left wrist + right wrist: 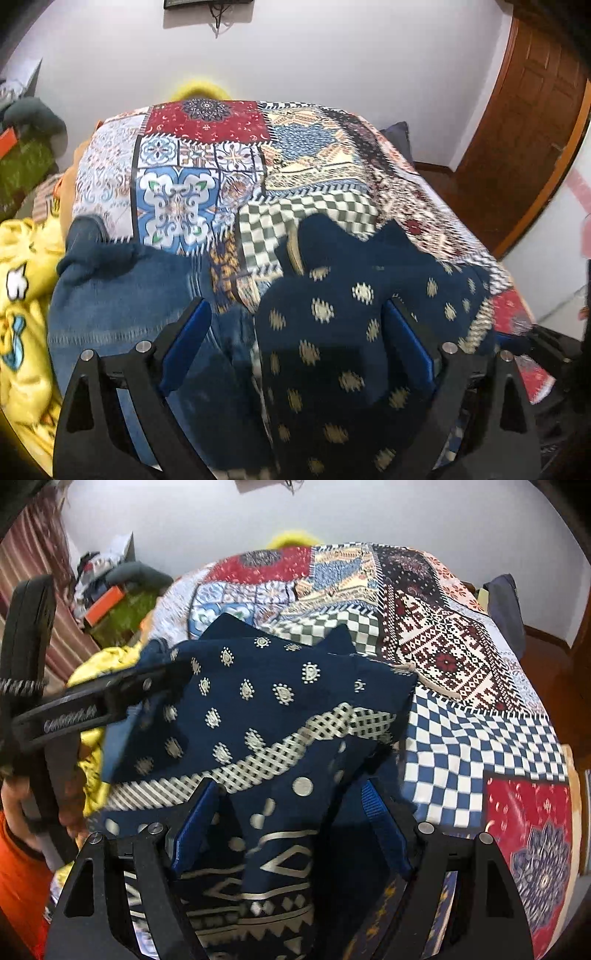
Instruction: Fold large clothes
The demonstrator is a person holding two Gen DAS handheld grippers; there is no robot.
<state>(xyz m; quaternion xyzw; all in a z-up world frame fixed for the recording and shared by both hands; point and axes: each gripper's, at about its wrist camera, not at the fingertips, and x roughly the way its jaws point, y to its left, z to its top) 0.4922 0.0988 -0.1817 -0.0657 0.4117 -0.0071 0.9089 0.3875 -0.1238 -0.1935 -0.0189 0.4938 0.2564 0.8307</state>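
I am working early in the fold: the navy printed garment is lying bunched on the bed, unfolded. My right tool and left tool are both spread, seemingly gripping nothing.

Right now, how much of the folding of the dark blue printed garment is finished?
It looks early. Done: the navy printed garment lies on the patchwork bedspread, one layer doubled over. In hand: both tongs are open around the cloth, the left tongs and the right tongs, neither pinching it. Left: the garment is still bunched, and the jeans and the yellow clothes look unfolded.
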